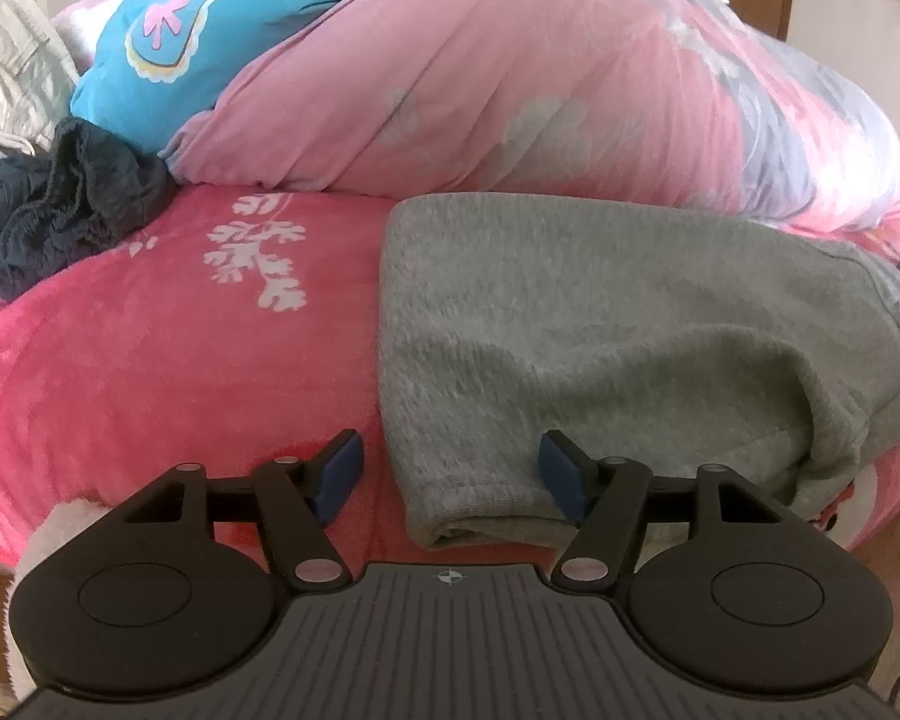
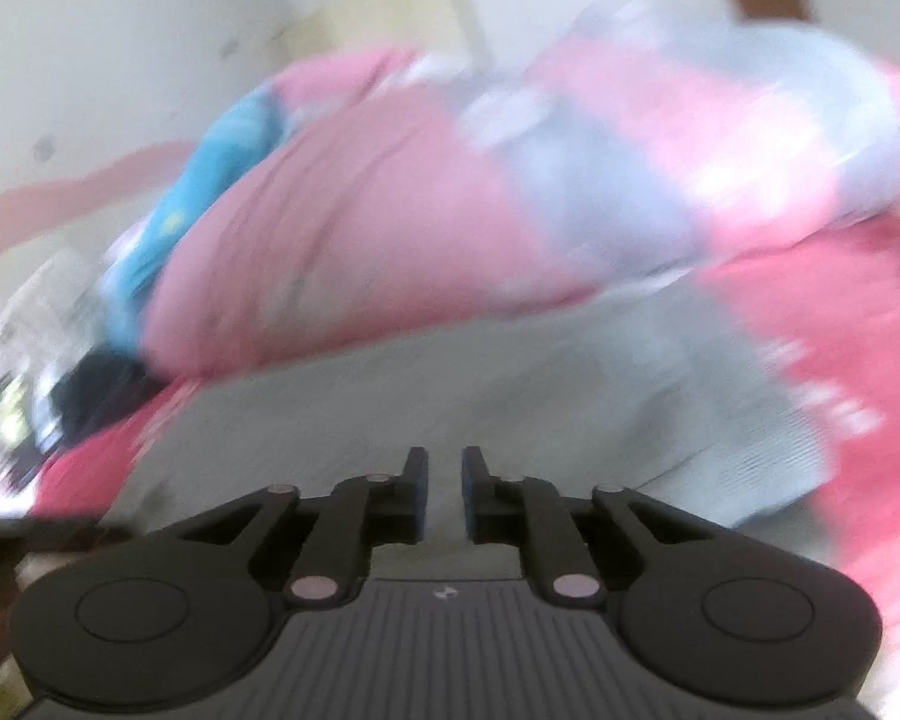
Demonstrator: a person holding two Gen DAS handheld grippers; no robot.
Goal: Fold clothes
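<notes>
A grey knitted garment (image 1: pixel 600 330) lies folded on a deep pink fleece blanket (image 1: pixel 150 360), with its straight left edge running away from me. My left gripper (image 1: pixel 450 450) is open just above the garment's near left corner. Its right finger (image 1: pixel 561 468) is over the grey cloth and its left finger (image 1: pixel 342 462) is over the blanket. The right wrist view is blurred by motion. It shows the same grey garment (image 2: pixel 390 408) below my right gripper (image 2: pixel 444 462), whose fingers stand a narrow gap apart with nothing between them.
A bulky pink and grey duvet (image 1: pixel 480 90) is piled behind the garment, with a blue patterned pillow (image 1: pixel 180 30) on top. A crumpled dark garment (image 1: pixel 60 210) and a beige one (image 1: pixel 12 78) lie at the far left. A white wall (image 2: pixel 120 48) stands behind the bed.
</notes>
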